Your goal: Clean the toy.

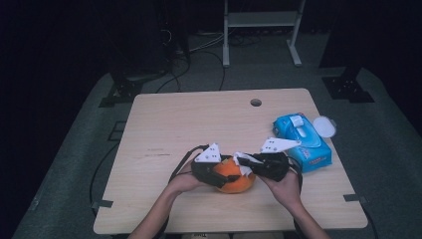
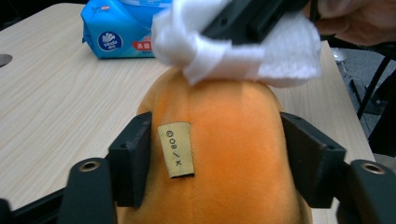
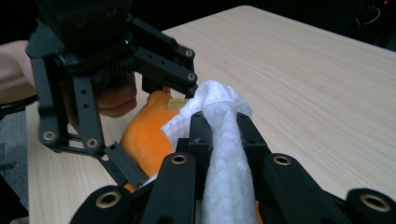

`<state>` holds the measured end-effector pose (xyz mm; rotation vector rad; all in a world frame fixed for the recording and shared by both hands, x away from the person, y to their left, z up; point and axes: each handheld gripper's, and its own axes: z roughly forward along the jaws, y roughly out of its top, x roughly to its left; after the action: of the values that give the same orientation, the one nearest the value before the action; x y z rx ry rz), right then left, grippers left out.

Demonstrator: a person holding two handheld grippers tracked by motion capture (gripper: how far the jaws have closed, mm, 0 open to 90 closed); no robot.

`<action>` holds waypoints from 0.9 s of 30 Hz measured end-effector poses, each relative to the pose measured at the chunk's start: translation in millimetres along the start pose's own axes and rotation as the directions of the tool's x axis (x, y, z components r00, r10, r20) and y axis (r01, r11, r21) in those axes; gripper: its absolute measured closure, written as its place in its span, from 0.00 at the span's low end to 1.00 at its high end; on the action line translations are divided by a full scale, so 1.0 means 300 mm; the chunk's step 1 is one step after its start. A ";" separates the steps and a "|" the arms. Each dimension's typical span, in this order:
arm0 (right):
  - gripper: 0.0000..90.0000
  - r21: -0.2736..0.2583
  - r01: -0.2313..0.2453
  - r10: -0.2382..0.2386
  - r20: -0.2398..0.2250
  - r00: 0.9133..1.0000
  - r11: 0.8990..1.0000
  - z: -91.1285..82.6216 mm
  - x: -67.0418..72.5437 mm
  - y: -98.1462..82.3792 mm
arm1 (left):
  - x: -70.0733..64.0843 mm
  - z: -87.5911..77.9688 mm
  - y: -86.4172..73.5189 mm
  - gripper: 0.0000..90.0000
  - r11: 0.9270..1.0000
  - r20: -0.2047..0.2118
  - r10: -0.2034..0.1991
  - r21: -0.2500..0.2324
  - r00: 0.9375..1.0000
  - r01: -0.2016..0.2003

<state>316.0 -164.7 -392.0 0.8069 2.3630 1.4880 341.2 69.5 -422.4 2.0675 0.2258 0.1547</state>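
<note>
Left tongs are bracing an orange plush toy; right tongs, pinching a white wipe, are wiping its top at twelve o'clock, sides seemingly remaining.

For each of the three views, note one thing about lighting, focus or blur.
High view: the table is lit, the room behind nearly black. Left gripper view: the orange plush toy and its tag are sharp, the white wipe is bright and slightly soft. Right gripper view: the nearest part of the wipe looks soft, the background dark.
</note>
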 end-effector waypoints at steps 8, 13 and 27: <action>0.88 0.018 -0.035 0.036 -0.009 0.999 0.999 0.011 -0.028 -0.037 | 0.025 -0.042 -0.015 0.17 0.999 0.064 -0.006 -0.039 0.998 0.009; 0.88 0.017 -0.066 0.066 0.009 0.998 0.998 -0.005 -0.059 -0.054 | 0.090 -0.107 -0.111 0.14 0.997 0.116 -0.035 -0.065 0.993 0.042; 0.88 0.014 -0.087 0.086 0.010 0.996 0.996 -0.013 -0.068 -0.056 | 0.062 -0.003 -0.136 0.20 1.000 0.144 -0.017 0.009 0.989 0.016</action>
<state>325.4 -184.8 -406.9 0.9288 2.3621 1.4981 355.2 93.8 -457.5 2.0739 0.1547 -0.0063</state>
